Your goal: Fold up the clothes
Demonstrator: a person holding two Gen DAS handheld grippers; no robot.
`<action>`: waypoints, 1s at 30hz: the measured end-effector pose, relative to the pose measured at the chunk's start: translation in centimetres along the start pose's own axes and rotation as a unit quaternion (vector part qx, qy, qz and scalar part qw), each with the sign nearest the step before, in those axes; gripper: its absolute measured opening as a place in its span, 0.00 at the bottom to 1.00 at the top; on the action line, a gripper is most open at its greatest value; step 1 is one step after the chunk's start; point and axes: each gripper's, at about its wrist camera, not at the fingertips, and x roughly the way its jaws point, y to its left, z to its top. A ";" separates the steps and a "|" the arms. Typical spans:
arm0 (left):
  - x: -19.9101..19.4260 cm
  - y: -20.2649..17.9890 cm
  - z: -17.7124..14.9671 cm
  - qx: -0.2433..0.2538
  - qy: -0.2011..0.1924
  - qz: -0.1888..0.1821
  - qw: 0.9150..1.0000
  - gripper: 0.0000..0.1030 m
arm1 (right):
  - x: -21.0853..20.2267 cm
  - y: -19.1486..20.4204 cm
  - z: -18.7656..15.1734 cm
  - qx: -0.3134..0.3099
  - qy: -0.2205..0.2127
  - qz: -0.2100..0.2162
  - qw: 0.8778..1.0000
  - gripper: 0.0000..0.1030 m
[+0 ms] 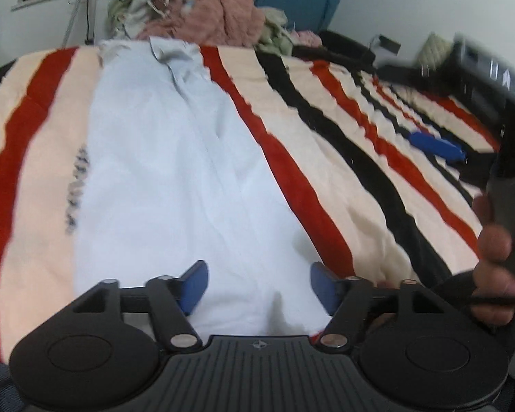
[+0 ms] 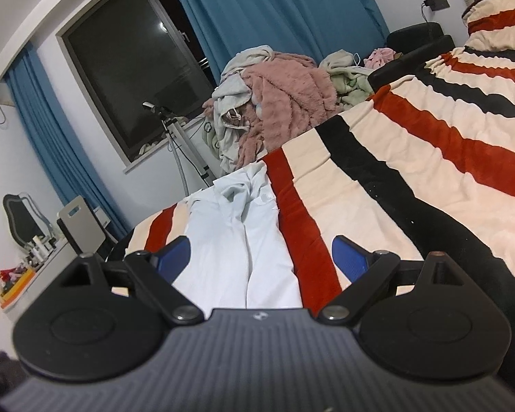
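This is a bedroom in a home. A bed (image 2: 446, 171) fills most of both views, covered with a soft blanket in cream, red and black stripes. At its far end lies a heap of unfolded clothes (image 2: 274, 103) (pink fluffy cloth, grey and pale green pieces). Behind the heap, long blue curtains (image 2: 274, 10) hang beside a dark window (image 2: 130, 68) in a white wall. In the right wrist view, a small dressing table (image 2: 34, 261) stands in the left corner with a shaped mirror (image 2: 20, 219) and little bottles (image 2: 39, 245) on it. A wall socket (image 2: 436, 2) with a plugged cable sits high on the right.
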 end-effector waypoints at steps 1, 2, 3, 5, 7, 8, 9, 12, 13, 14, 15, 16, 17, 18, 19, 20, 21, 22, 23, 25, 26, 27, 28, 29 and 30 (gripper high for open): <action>-0.5 0.4 0.5 0.003 -0.009 0.006 1.000 0.79 | 0.1 0.2 -0.1 -0.006 0.000 0.000 1.000 0.88; -1.0 0.9 1.1 0.007 -0.021 0.016 1.000 0.80 | 0.1 0.3 -0.2 -0.011 0.000 0.000 1.000 0.88; -1.4 1.4 1.6 0.009 -0.030 0.027 0.999 0.83 | 0.1 0.5 -0.3 -0.017 0.000 0.001 1.000 0.88; -1.6 2.6 2.8 0.007 -0.043 0.050 0.998 0.86 | 0.2 1.0 -0.5 -0.028 0.001 0.004 1.000 0.88; -1.9 3.8 4.0 0.005 -0.057 0.073 0.996 0.88 | 0.4 1.5 -0.6 -0.041 0.003 0.012 0.999 0.81; -2.0 4.4 4.5 0.004 -0.063 0.084 0.994 0.88 | 0.7 2.0 -0.6 -0.052 0.005 0.013 0.999 0.67; -2.0 5.0 5.1 0.001 -0.069 0.093 0.993 0.88 | 1.2 2.7 -0.5 -0.070 0.011 0.014 0.997 0.63; -1.6 6.8 5.9 -0.023 -0.079 0.098 0.992 0.89 | 3.3 4.9 0.4 -0.113 0.031 0.029 0.993 0.37; -1.5 7.4 6.1 -0.030 -0.081 0.099 0.991 0.89 | 4.4 5.5 1.0 -0.112 0.038 0.039 0.992 0.35; -1.2 8.0 6.2 -0.036 -0.082 0.099 0.991 0.89 | 5.7 6.2 1.5 -0.112 0.046 0.049 0.991 0.35; -0.9 8.6 6.2 -0.040 -0.083 0.100 0.991 0.89 | 7.7 7.0 1.9 -0.113 0.057 0.059 0.990 0.35; -0.2 9.0 6.1 -0.044 -0.084 0.102 0.990 0.89 | 9.7 7.8 2.4 -0.113 0.068 0.069 0.989 0.35; 0.5 9.3 5.9 -0.048 -0.084 0.102 0.990 0.89 | 11.8 8.6 2.8 -0.114 0.079 0.076 0.987 0.35; 0.8 10.0 5.8 -0.054 -0.085 0.103 0.990 0.89 | 14.5 9.4 2.9 -0.116 0.094 0.074 0.986 0.35; 1.1 10.6 5.5 -0.061 -0.086 0.105 0.989 0.89 | 16.9 9.9 2.9 -0.116 0.107 0.071 0.985 0.35; 1.5 11.2 5.1 -0.069 -0.085 0.107 0.988 0.89 | 19.8 10.3 2.6 -0.113 0.120 0.069 0.984 0.35; 2.0 11.9 4.8 -0.074 -0.080 0.111 0.988 0.89 | 22.5 10.4 2.3 -0.110 0.130 0.066 0.983 0.35; 2.4 12.5 4.7 -0.080 -0.074 0.116 0.987 0.89 | 25.4 10.4 1.8 -0.110 0.138 0.058 0.983 0.35; 2.7 13.2 4.5 -0.089 -0.072 0.119 0.986 0.89 | 28.0 10.4 1.2 -0.109 0.145 0.051 0.982 0.35; 3.2 14.3 4.6 -0.105 -0.075 0.112 0.985 0.89 | 31.9 9.7 0.0 -0.102 0.149 0.048 0.982 0.35; 3.4 14.8 4.6 -0.113 -0.077 0.107 0.985 0.89 | 33.7 9.2 -0.4 -0.096 0.150 0.045 0.983 0.35; 3.6 15.2 4.7 -0.120 -0.079 0.102 0.984 0.89 | 35.2 8.8 -0.9 -0.090 0.148 0.041 0.984 0.35; 3.8 15.5 4.8 -0.125 -0.081 0.096 0.984 0.89 | 36.5 8.3 -1.3 -0.084 0.145 0.038 0.985 0.35; 4.0 15.8 4.8 -0.128 -0.084 0.091 0.984 0.89 | 37.5 7.9 -1.6 -0.079 0.142 0.038 0.986 0.33; 4.3 16.0 4.9 -0.128 -0.085 0.086 0.984 0.89 | 38.4 7.4 -2.0 -0.076 0.138 0.039 0.987 0.32</action>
